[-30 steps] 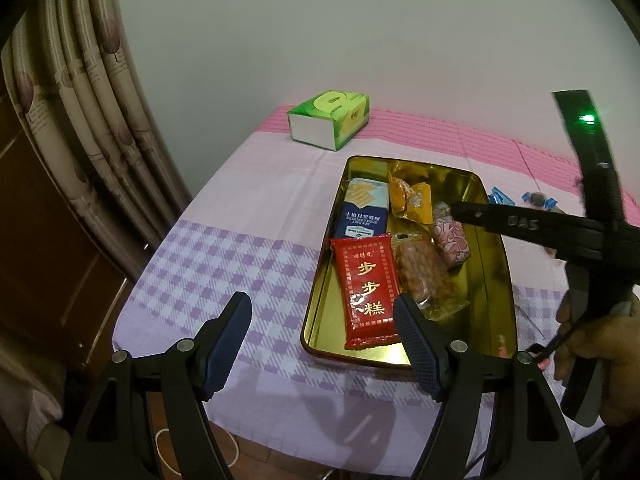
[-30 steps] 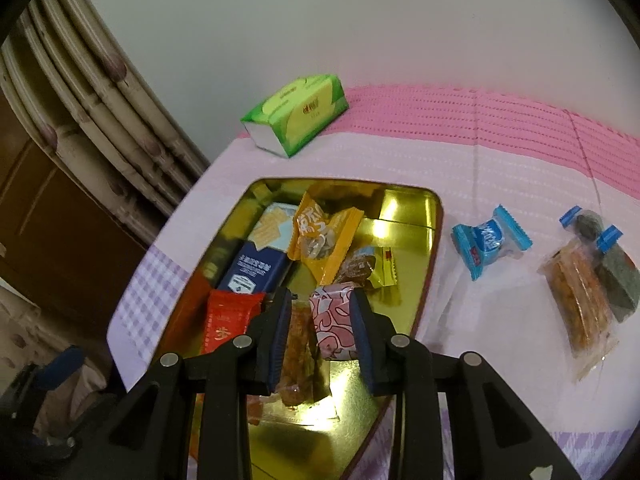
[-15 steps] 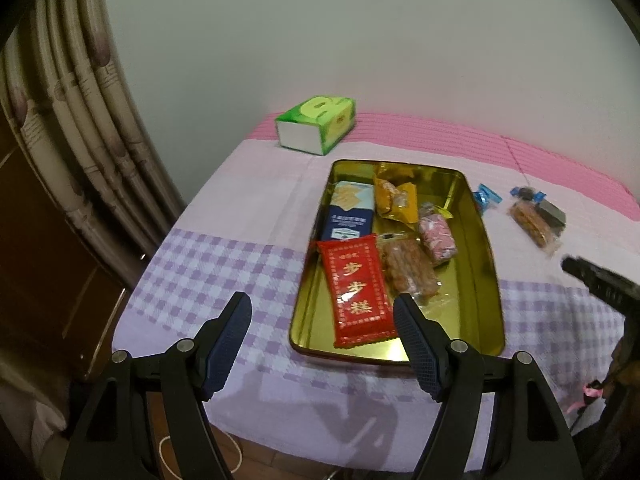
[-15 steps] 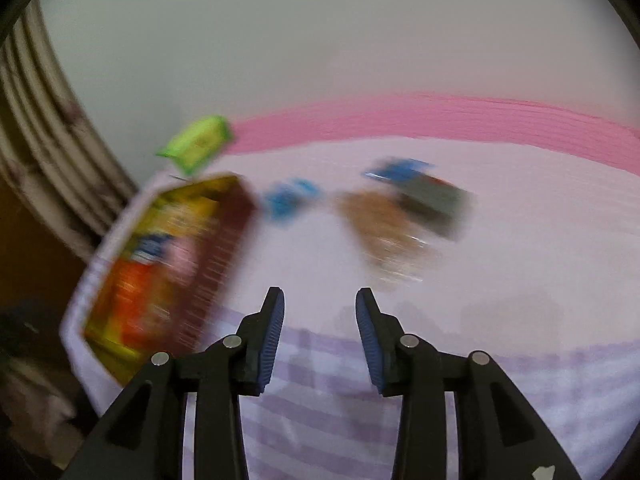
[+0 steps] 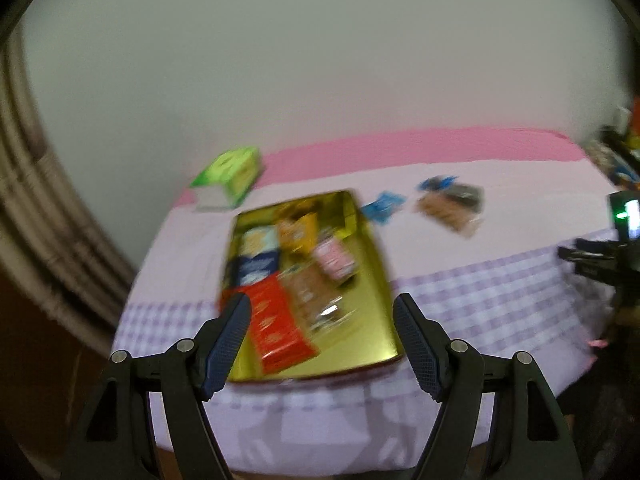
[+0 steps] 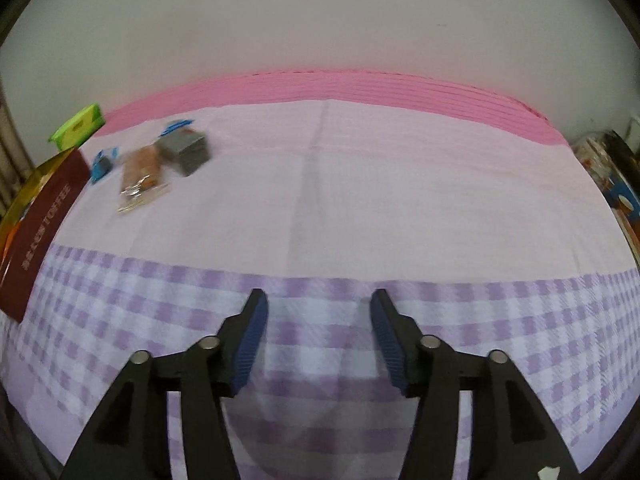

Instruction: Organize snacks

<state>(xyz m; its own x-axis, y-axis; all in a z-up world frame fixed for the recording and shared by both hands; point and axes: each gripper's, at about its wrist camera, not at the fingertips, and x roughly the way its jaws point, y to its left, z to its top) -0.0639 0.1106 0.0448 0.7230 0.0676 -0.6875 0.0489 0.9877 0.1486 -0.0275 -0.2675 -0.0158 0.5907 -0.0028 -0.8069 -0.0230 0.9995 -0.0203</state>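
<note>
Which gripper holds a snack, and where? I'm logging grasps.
Neither. The left gripper and right gripper are open with nothing between their fingers.

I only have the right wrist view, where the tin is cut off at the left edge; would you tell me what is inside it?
Observer: The gold tin holds several packets; a red packet lies nearest its front end.
Operator: Thank you. Is there a pink packet in it too?
Observer: Yes, a pink packet lies right of centre, next to an orange packet.
Operator: And how does the left gripper stand?
Observer: The left gripper is open with nothing held, and it hangs above the tin's near end.
</note>
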